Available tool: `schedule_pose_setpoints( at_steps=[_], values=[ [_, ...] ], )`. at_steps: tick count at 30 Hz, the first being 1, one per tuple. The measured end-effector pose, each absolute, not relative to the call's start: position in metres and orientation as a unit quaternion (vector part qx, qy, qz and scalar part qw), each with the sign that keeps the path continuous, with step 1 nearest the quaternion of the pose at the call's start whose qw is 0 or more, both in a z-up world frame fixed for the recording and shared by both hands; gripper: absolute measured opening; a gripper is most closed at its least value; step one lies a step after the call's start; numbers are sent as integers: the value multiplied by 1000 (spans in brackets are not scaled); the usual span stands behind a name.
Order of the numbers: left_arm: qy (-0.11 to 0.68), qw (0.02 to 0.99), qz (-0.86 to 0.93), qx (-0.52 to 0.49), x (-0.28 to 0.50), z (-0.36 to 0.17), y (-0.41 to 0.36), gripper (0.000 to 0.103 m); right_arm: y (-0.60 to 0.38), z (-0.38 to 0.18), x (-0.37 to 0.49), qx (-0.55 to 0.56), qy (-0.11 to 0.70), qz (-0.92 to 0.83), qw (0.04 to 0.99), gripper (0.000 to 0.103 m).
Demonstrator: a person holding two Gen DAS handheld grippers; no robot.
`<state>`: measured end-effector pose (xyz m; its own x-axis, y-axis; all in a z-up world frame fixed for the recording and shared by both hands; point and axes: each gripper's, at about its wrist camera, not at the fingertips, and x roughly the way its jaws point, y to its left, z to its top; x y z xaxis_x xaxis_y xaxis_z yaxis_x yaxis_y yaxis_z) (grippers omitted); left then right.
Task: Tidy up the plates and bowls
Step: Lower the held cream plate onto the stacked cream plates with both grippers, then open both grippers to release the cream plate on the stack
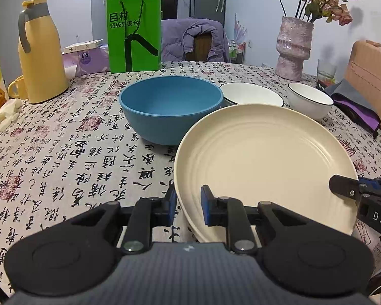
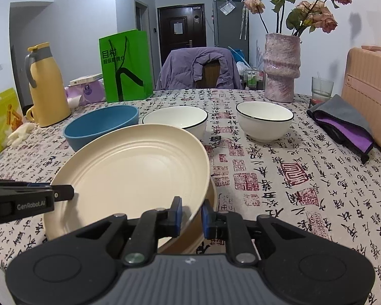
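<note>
With the left claw (image 1: 188, 207) and right claw (image 2: 191, 216) both clamped on the round, ridged cream plate's (image 1: 264, 162) near rim, uneven lifting could tip it forward against the blue bowl (image 1: 171, 109).

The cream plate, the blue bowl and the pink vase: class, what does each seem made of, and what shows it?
Cream plate: probably matte plastic or melamine; dull sheen, moulded concentric rings.
Blue bowl: likely matte plastic or bamboo fibre; flat, even colour, no glare.
Pink vase: apparently glazed ceramic; rough mottled surface with glossy highlights.
</note>
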<state>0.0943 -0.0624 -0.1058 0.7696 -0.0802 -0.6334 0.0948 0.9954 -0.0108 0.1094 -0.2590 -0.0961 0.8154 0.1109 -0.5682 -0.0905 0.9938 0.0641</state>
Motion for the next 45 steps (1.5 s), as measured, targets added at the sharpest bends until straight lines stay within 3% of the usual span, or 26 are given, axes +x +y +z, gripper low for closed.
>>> schedule_pose_setpoints(
  at_steps=[30, 39, 42, 44, 45],
  values=[
    [339, 939, -51, 25, 89, -102, -65, 19, -250, -94, 108, -25, 315, 33, 948, 27],
    [341, 939, -41, 11, 93, -102, -57, 20, -262, -91, 108, 5, 312, 42, 949, 41],
    [342, 939, -45, 6, 94, -102, -56, 20, -270, -88, 107, 20, 302, 41, 952, 36],
    [345, 937, -48, 2, 96, -103, -56, 20, -273, -89, 109, 27, 303, 41, 952, 13],
    [346, 937, -50, 0, 96, -104, -56, 20, -275, -90, 110, 32, 306, 42, 951, 12]
  ],
)
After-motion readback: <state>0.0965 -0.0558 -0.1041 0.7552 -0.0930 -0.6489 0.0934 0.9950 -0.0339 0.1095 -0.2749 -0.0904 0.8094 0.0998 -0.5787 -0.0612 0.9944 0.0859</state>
